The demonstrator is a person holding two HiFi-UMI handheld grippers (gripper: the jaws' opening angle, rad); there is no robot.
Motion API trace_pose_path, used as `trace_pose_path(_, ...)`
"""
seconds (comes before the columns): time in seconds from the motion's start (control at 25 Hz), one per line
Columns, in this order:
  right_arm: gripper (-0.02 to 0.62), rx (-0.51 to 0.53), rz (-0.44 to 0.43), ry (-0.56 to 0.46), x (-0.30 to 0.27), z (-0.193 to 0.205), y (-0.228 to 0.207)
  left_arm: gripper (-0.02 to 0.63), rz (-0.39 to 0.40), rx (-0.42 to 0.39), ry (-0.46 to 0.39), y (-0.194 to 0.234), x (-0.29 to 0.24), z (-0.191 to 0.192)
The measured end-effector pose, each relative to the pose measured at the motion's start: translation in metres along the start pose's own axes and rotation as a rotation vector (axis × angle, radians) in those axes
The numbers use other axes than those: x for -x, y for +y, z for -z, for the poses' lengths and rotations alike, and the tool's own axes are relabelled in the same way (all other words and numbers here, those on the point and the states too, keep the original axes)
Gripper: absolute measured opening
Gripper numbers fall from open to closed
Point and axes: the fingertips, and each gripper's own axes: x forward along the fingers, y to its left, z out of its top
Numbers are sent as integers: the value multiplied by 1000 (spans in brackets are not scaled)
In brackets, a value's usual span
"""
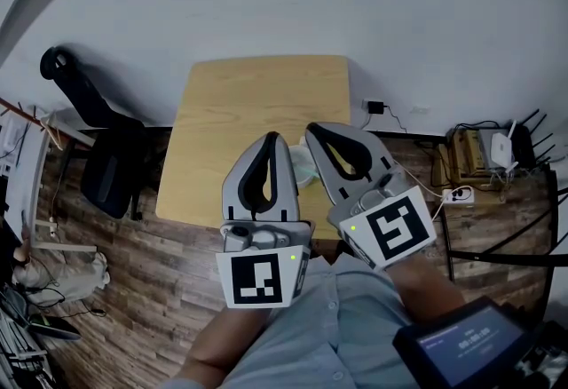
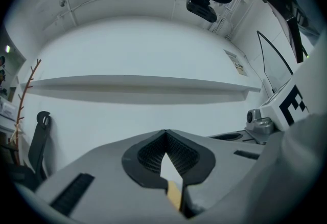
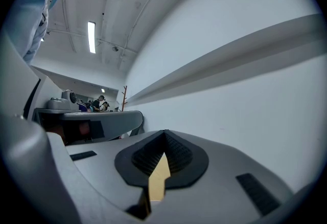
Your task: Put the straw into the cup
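Over the Bench's Near Edge, 2 Grippers Closed on Nothing

The left gripper (image 1: 272, 138) and right gripper (image 1: 312, 128) hang side by side above the wooden bench (image 1: 257, 94). Each has its jaws pressed together at the tips, with nothing between them. What looks like a pale, translucent cup (image 1: 304, 169) sits at the bench's near edge, mostly hidden between the 2 grippers.

1. Cup (image 1: 303, 167): pale, whitish-green; only a sliver shows.
2. On the wooden table (image 1: 257, 94), near its front edge.
3. Seen between left gripper (image 1: 272, 137) and right gripper (image 1: 311, 126); pose unclear.
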Motion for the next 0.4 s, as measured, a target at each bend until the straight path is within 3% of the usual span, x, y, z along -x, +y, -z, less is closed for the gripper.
trace_pose_path(0.4,-1,-1,4,1,-1,1,-2,-3,8,-2,-9,0,-2,0)
